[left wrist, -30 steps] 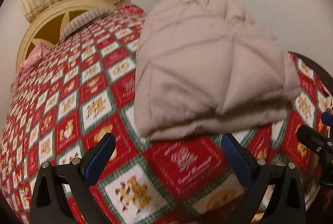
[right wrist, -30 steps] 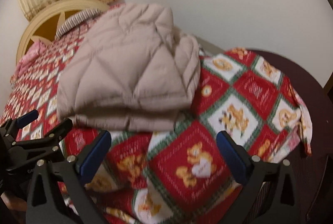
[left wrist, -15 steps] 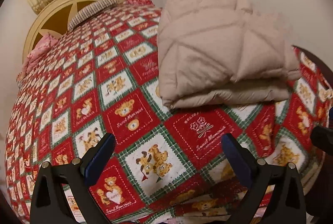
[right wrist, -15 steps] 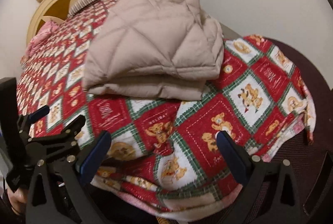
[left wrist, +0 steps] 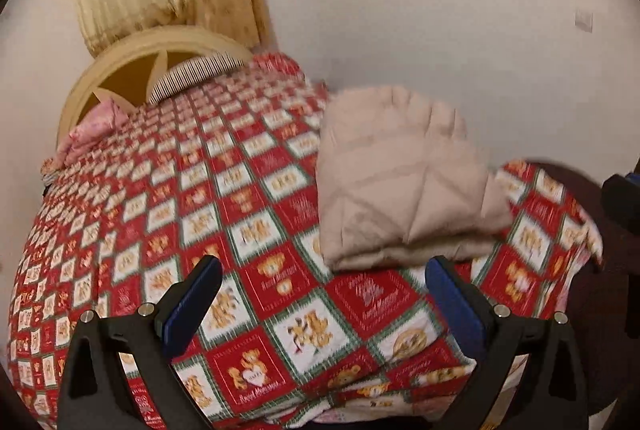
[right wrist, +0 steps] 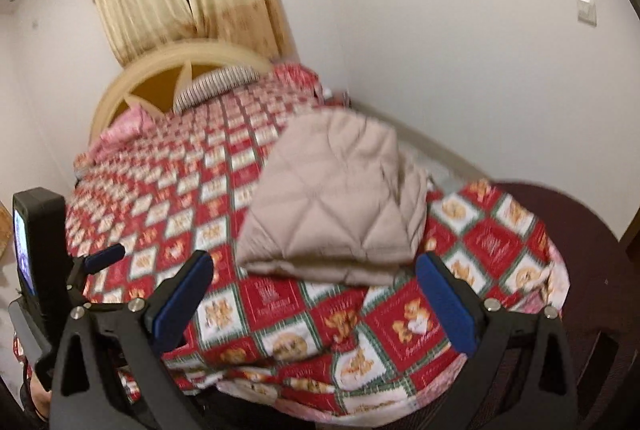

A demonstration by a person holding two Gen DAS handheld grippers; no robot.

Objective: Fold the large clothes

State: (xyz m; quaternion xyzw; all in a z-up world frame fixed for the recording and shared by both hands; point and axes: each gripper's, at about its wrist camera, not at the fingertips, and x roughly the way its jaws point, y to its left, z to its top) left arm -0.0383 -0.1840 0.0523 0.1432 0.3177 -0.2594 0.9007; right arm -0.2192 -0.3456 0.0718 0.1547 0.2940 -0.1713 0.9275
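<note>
Folded jacket [left wrist: 404, 182] lies on the bed [left wrist: 168, 214], long axis toward the headboard [left wrist: 132, 70]; both grippers, left [left wrist: 320, 304] and right [right wrist: 312, 300], spread, empty.

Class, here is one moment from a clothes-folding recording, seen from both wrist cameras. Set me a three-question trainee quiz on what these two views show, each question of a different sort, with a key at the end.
1. True or false: the left gripper is clamped on the beige quilted jacket.
2. Multiple choice: the jacket lies
A. spread flat across the whole bed
B. folded in a stack near the foot of the bedspread
C. hanging from the headboard
3. Fill in: the right gripper has its jaws ____ with nothing between them.

Key:
1. False. Its jaws are open and short of the jacket.
2. B
3. open
</note>
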